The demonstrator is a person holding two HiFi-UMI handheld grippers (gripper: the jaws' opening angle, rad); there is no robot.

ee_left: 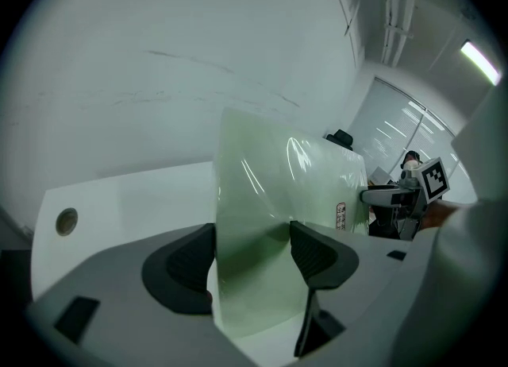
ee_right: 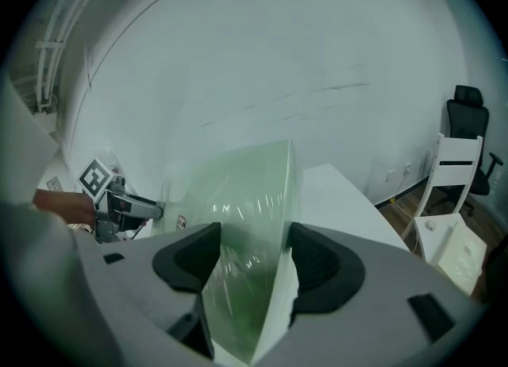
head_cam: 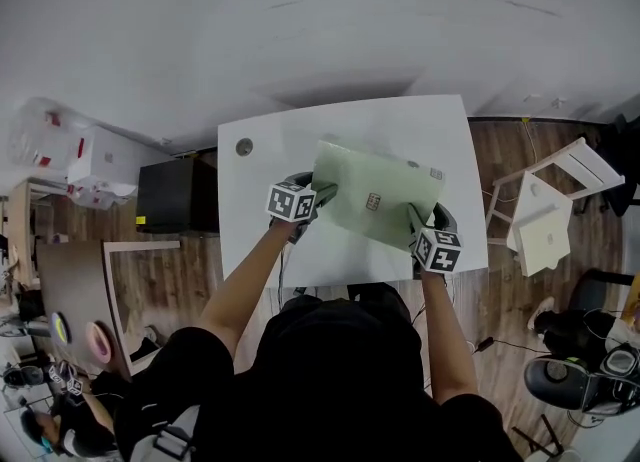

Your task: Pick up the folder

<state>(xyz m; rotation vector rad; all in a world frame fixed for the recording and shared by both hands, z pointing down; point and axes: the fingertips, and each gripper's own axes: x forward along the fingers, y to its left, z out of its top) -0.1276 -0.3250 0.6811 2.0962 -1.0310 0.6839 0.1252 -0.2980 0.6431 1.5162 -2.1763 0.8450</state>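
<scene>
Office: white desk point(head_cam: 268, 182), black swivel chair point(ee_right: 468, 103), wood floor point(head_cam: 160, 280), ceiling strip light point(ee_left: 479, 62)

folder point(head_cam: 375, 195) is showing pale translucent green | table point(head_cam: 270, 150) is showing plain white | marker cubes point(head_cam: 291, 201) are showing black-and-white squares | left gripper point(ee_left: 254, 258) pads point(ee_left: 313, 253) are showing black, body grey | floor point(head_cam: 500, 165) is showing brown wood grain

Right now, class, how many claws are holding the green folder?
2. The left claw grips the folder at its left edge; the right claw grips its right edge.
</scene>
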